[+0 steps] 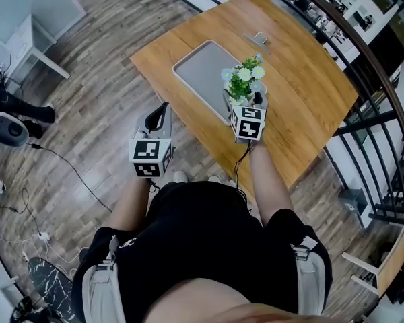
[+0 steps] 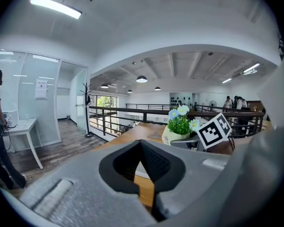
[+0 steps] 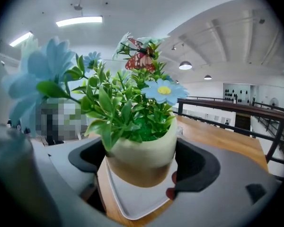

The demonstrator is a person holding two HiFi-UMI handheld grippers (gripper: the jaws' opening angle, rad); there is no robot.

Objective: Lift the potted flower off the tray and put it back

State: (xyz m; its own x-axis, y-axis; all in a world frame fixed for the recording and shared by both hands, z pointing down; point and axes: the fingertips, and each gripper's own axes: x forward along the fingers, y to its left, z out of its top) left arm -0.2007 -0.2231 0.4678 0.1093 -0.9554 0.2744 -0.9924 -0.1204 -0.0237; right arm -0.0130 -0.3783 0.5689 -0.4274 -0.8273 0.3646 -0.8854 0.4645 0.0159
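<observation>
Jaws of the right gripper (image 3: 142,161) stand wide and clamp both sides of the cream pot of the potted flower (image 3: 141,148), the dark pads pressing on its walls. The pot hangs clear of the grey tray (image 3: 132,200), which shows below it at the bottom of the right gripper view. In the head view the potted flower (image 1: 245,79) sits at the centre of the frame, over the lower right rim of the tray (image 1: 200,69), held in the right gripper (image 1: 246,103) above the wooden table (image 1: 303,79). A small red butterfly (image 3: 140,60) sits among the leaves. The left gripper (image 1: 157,117) is left of centre, off the table's edge and over the plank floor (image 1: 101,113). The left gripper (image 2: 141,148) has its jaws closed together, tips meeting, with nothing between them.
</observation>
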